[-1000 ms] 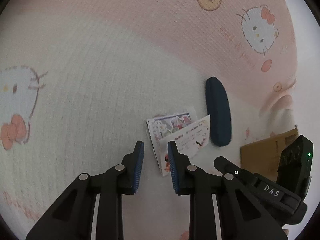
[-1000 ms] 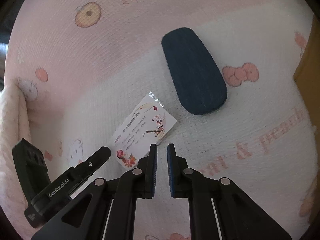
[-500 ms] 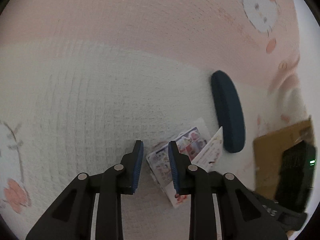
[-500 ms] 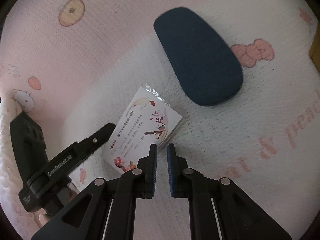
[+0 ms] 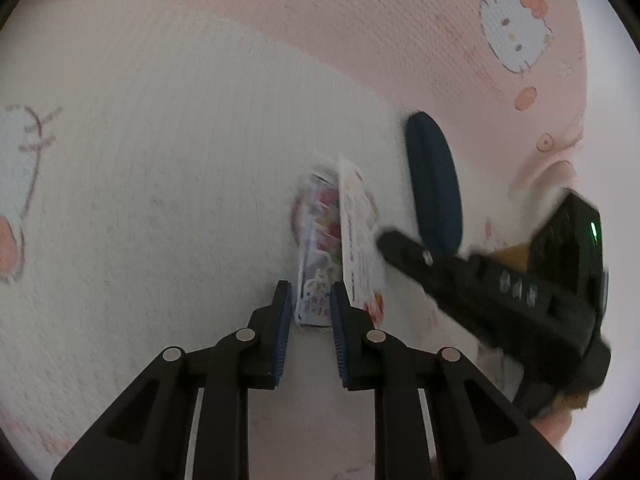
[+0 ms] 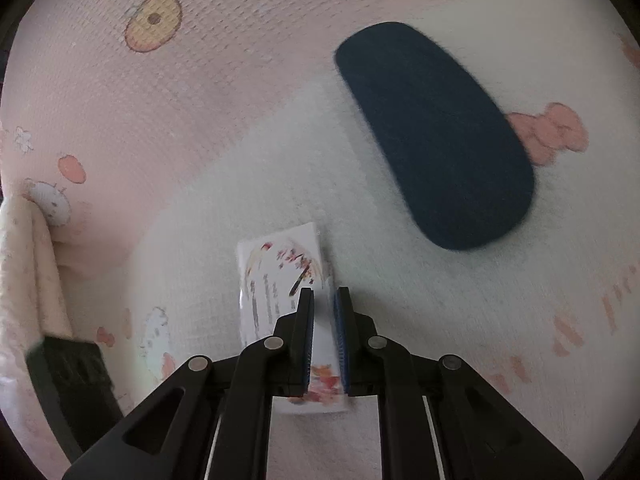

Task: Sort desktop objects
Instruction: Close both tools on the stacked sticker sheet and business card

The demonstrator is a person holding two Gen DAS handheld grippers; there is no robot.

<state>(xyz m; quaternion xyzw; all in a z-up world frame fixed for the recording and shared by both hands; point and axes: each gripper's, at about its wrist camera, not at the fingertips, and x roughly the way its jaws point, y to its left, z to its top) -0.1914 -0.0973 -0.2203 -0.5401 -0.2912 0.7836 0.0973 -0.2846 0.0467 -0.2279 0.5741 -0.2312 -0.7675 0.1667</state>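
Jaws of both grippers (image 5: 307,304) (image 6: 323,312) parted over overlapping cards (image 5: 320,240).

I count two cards: one floral card (image 6: 280,280) low in the middle of the right wrist frame, and one cartoon-print card (image 5: 318,248) beside it at the centre of the left wrist frame. I see one dark blue case (image 6: 436,136) at upper right, one brown cardboard piece (image 5: 516,254) at the right edge, and two claws: left claw (image 5: 308,304), right claw (image 6: 324,312).
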